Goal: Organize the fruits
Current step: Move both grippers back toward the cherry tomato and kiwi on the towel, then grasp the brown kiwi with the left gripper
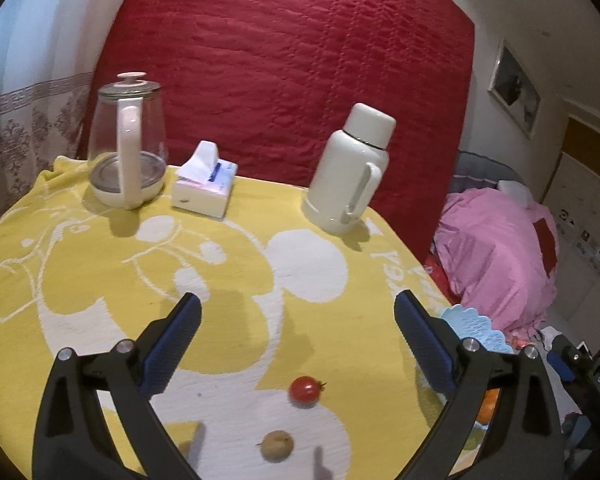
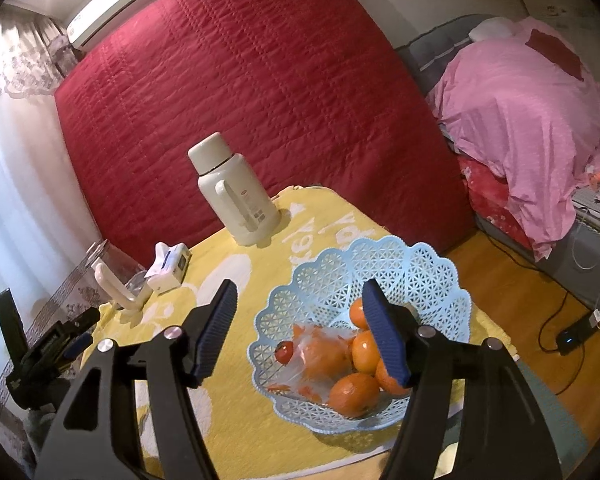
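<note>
Below the right claw [image 2: 300, 332], standing released and empty, a blue basket [image 2: 416, 268] is holding 4 oranges [image 2: 354, 394] and 1 tomato [image 2: 284, 352]. Nearby, the left claw [image 1: 298, 344] is gaping empty over another tomato [image 1: 305, 389] and a brown fruit [image 1: 277, 445].

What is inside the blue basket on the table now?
The blue basket holds several oranges, a small tomato and a clear plastic bag with something orange inside. The right gripper's finger covers part of the fruit.
</note>
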A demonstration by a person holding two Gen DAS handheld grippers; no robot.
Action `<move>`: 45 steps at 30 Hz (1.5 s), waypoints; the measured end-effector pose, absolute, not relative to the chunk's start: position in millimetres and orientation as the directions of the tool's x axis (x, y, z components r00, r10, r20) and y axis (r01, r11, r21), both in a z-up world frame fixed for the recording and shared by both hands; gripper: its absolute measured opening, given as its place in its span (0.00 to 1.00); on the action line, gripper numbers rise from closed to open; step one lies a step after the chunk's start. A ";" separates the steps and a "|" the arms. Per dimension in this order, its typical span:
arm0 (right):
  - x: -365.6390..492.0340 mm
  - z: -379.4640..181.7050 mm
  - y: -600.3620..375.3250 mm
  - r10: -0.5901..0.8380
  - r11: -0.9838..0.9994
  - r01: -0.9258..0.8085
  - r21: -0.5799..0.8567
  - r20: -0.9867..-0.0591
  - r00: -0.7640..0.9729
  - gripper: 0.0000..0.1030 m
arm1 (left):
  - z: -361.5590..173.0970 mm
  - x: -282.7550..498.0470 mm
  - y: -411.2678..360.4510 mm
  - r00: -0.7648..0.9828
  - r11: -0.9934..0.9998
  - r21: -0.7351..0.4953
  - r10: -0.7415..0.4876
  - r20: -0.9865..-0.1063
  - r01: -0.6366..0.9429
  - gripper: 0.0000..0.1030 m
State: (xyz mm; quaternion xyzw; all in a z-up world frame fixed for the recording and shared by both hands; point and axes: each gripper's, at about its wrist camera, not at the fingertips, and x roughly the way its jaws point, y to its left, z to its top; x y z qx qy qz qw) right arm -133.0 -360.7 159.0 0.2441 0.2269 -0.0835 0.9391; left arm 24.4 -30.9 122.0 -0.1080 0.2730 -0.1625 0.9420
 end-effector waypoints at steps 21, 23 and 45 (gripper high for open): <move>-120.9 147.8 -335.2 0.025 0.890 0.207 0.405 -0.498 0.867 0.65 | 71.8 5.8 -26.8 0.753 0.954 -0.171 -0.300 -0.585 0.246 0.94; -120.8 146.8 -333.8 0.028 0.891 0.205 0.404 -0.501 0.865 0.65 | 63.2 4.6 -27.7 0.739 0.955 -0.163 -0.296 -0.605 0.249 0.94; -113.9 139.4 -320.6 0.061 0.903 0.177 0.392 -0.524 0.850 0.65 | 15.6 0.2 -54.0 0.627 0.937 -0.110 -0.306 -0.716 0.332 0.84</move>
